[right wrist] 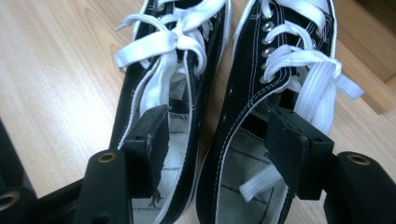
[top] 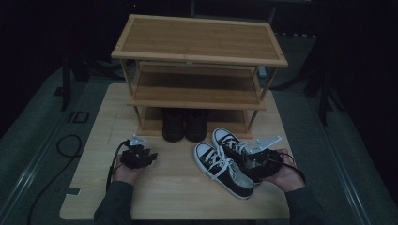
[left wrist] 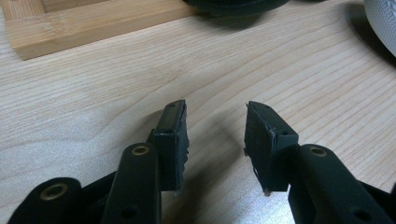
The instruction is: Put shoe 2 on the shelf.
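Right gripper point(right wrist: 217, 140) fingers point(right wrist: 149, 140) parted, one inside each black sneaker's opening, straddling adjoining inner walls; pads not pressing. Sneaker pair point(top: 227, 161) lies side by side on desk point(top: 178, 187), in front of bamboo shoe rack point(top: 199, 61). Left gripper point(left wrist: 215, 135) fingers apart, nothing between, low over bare desk. Dark boots point(top: 184, 124) on rack's bottom shelf.

Two black sneakers point(top: 224, 161), two dark boots point(top: 184, 124), one wooden rack point(top: 199, 56)
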Demonstrator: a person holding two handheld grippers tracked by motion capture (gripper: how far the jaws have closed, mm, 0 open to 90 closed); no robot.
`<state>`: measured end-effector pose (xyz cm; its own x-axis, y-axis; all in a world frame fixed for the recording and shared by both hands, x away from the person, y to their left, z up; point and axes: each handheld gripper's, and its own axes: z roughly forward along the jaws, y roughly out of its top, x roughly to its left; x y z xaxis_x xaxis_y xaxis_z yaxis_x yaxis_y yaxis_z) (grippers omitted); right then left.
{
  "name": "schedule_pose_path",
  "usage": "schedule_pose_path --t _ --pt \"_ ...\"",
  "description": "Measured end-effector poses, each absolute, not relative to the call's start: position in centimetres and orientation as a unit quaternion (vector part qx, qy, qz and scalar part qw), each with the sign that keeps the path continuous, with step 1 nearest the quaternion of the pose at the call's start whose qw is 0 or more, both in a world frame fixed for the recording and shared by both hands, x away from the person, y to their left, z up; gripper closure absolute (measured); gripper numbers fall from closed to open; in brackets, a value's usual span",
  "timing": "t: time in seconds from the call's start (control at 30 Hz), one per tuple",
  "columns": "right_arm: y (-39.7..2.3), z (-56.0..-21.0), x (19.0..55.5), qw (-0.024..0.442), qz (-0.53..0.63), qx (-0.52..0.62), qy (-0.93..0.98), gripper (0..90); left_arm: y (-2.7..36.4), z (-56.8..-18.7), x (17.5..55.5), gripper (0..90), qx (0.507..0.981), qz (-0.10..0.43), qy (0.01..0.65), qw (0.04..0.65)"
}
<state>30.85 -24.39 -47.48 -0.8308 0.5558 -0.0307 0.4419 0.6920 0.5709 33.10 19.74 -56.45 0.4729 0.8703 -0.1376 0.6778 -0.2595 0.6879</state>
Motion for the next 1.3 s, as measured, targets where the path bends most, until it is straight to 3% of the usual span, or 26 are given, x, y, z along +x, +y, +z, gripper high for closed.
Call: schedule_pose_path --t 0.33,0.5,0.57,0.67,0.83,1.0,1.3 --pt "-22.8 -49.2 31.3 0.099 0.257 0.301 0.913 29.2 19.7 -56.4 33.1 59.2 0.782 0.136 0.495 0.353" --pt "-21.7 -50.0 32.0 0.098 0.246 0.312 0.912 28.8 19.7 -56.4 33.1 59.1 0.782 0.135 0.495 0.354" --pt "-21.3 -50.3 32.3 0.104 0.236 0.316 0.913 34.3 19.7 -56.4 33.1 59.2 0.782 0.135 0.495 0.354" --pt "-21.0 -50.8 33.0 0.104 0.223 0.325 0.913 49.3 19.7 -56.4 33.1 59.1 0.782 0.135 0.495 0.354" --pt "-20.6 -51.2 33.3 0.100 0.214 0.322 0.917 59.2 19.8 -56.4 33.1 59.2 0.782 0.135 0.495 0.354" --pt "-20.6 -51.1 33.4 0.090 0.216 0.314 0.920 76.5 19.7 -56.4 33.1 59.1 0.782 0.135 0.495 0.354" --pt "-20.7 -51.1 33.4 0.087 0.217 0.307 0.923 83.2 19.8 -56.4 33.1 59.2 0.782 0.134 0.495 0.355"
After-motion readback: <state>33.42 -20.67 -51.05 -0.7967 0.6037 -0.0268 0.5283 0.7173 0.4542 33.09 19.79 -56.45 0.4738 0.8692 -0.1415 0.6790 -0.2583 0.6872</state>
